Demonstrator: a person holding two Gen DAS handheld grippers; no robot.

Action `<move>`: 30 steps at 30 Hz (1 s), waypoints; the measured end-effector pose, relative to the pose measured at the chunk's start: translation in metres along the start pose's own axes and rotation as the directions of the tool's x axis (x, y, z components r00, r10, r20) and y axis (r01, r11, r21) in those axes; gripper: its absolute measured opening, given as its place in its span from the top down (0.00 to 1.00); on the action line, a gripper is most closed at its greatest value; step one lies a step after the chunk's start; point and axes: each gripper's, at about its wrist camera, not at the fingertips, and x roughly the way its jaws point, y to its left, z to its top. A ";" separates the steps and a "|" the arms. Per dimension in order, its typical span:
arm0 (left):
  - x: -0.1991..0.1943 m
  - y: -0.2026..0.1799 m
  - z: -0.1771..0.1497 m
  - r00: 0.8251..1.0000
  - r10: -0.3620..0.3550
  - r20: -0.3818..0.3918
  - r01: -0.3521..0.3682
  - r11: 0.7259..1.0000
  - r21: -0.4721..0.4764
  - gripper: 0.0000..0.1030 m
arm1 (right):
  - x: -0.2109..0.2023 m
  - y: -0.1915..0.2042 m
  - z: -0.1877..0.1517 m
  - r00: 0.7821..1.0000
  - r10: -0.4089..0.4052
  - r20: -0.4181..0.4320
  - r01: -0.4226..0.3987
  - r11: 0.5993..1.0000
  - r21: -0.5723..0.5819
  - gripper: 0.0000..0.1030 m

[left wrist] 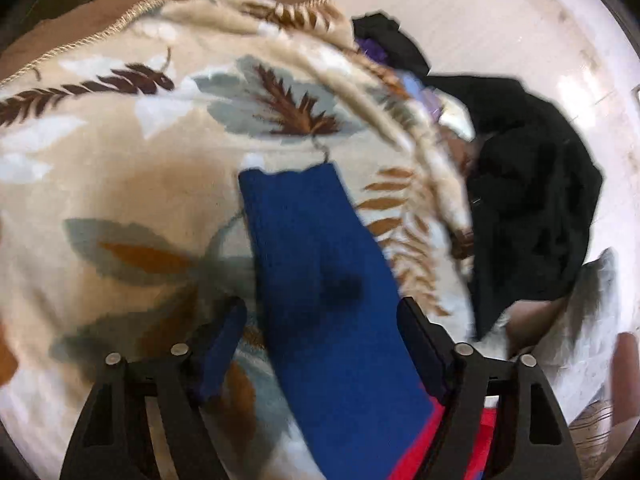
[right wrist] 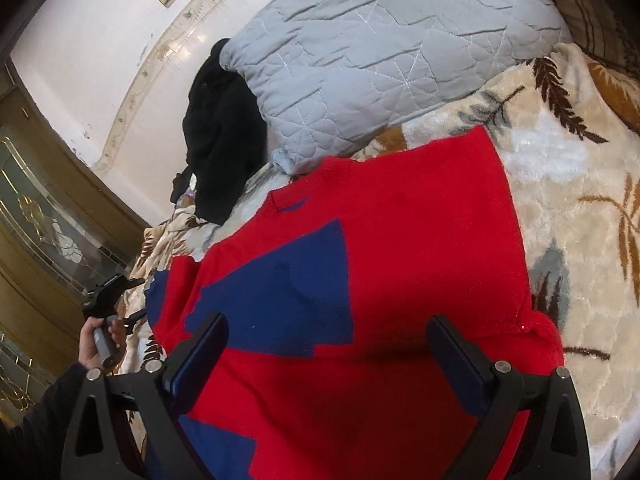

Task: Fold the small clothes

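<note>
We see both fisheye views brightly lit, bending heavily toward black rims. The left wrist view shows motion blur throughout, with glare on the wall (left wrist: 500,8) at 1 o'clock. The right wrist view is sharper.

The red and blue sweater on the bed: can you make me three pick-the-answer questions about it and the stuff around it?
1. Where is the black clothing?
A. against the grey pillow
B. on the sweater
C. on the floor

2. What colour is the sleeve between the left hand-held gripper fingers?
A. green
B. blue
C. yellow

3. How is the right hand-held gripper?
A. shut on the pillow
B. open over the sweater
C. out of sight

Answers: A, it lies by the pillow's end; B, the sleeve is blue; B, its jaws stand apart.
</note>
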 end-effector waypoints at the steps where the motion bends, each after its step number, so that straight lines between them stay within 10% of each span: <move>1: 0.003 -0.003 0.001 0.998 0.068 0.017 -0.068 0.997 0.029 0.58 | 0.003 0.000 0.000 1.000 0.002 -0.007 -0.002 1.000 0.001 0.02; 2: 0.004 -0.004 0.002 0.993 0.115 0.018 -0.116 0.992 0.050 0.87 | 0.005 0.002 0.000 1.000 0.000 -0.010 -0.001 1.000 -0.003 0.02; 3: 0.005 -0.004 0.005 0.993 0.115 0.000 -0.115 0.991 0.062 0.92 | 0.005 0.003 -0.001 1.000 0.000 -0.011 0.000 1.000 -0.006 0.02; 10: -0.091 -0.092 -0.030 0.975 0.027 0.220 -0.102 0.937 0.334 0.93 | -0.013 -0.005 0.004 0.998 -0.016 0.054 0.014 0.999 0.037 0.02; 14: -0.162 -0.190 -0.095 0.948 -0.203 0.245 0.032 0.827 0.562 0.93 | -0.026 -0.019 0.009 0.996 -0.002 0.091 -0.009 0.993 0.114 0.02; 20: -0.178 -0.306 -0.241 0.917 -0.398 -0.036 0.287 0.593 0.753 0.88 | -0.048 -0.041 0.015 0.988 0.002 0.152 -0.034 0.978 0.206 0.02; 22: -0.145 -0.327 -0.294 0.923 -0.343 -0.174 0.340 0.517 0.786 0.44 | -0.050 -0.050 0.016 0.987 0.028 0.157 -0.067 0.966 0.249 0.02; 23: -0.132 -0.329 -0.306 0.932 -0.304 -0.195 0.332 0.508 0.794 0.24 | -0.051 -0.053 0.017 0.987 0.041 0.158 -0.083 0.960 0.269 0.02; 27: -0.078 -0.289 -0.328 0.978 -0.135 -0.162 0.210 0.545 0.812 0.24 | -0.048 -0.059 0.018 0.988 0.075 0.138 -0.114 0.947 0.301 0.02; 30: -0.069 -0.242 -0.296 0.994 -0.086 -0.066 0.106 0.632 0.768 0.24 | -0.046 -0.057 0.018 0.987 0.091 0.132 -0.127 0.946 0.299 0.02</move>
